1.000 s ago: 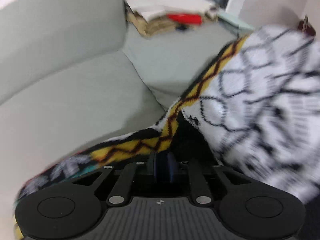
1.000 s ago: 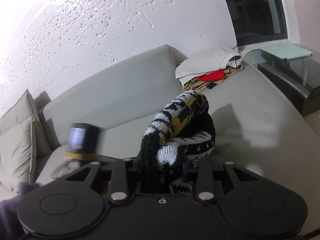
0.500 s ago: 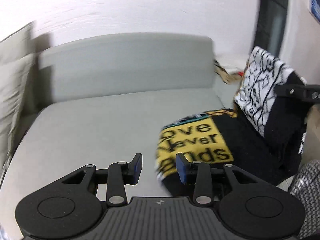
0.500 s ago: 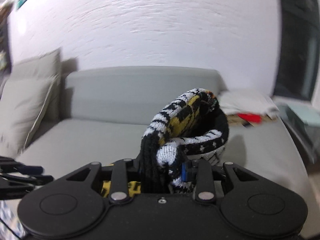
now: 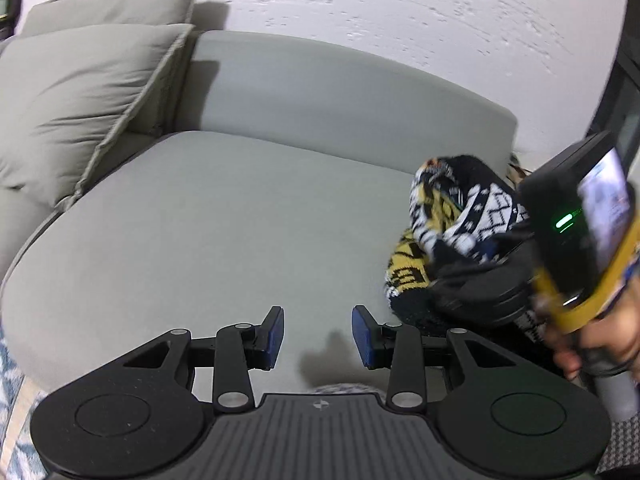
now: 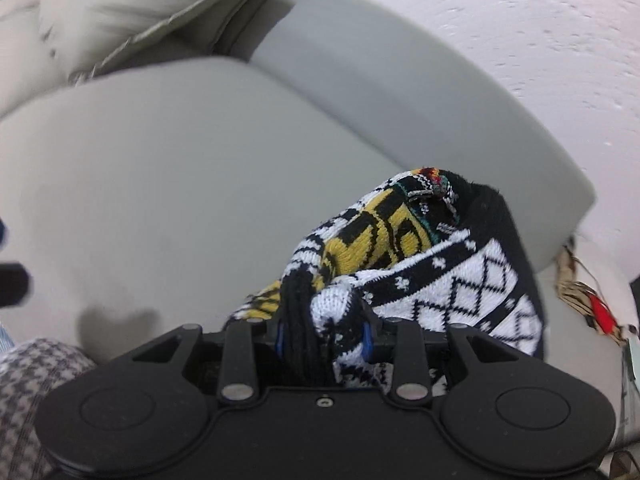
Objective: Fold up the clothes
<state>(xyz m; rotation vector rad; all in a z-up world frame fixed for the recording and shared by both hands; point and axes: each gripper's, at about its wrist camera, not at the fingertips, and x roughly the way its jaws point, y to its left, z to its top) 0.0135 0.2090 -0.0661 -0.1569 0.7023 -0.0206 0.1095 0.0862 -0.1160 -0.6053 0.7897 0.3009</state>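
Observation:
A knitted sweater in black, white and yellow hangs bunched from my right gripper, which is shut on a thick fold of it above the grey sofa seat. In the left wrist view the same sweater shows at the right, held by the right gripper's black body. My left gripper is open and empty, its blue pads apart, low over the front of the sofa seat, to the left of the sweater.
Grey cushions lean at the sofa's left end. The sofa backrest runs along a white wall. A pile of other clothes lies on the sofa at the far right. A patterned rug lies below the sofa front.
My left gripper has let go of the sweater and swung left over the bare seat. My right gripper has kept its hold and turned left with the sweater bundle.

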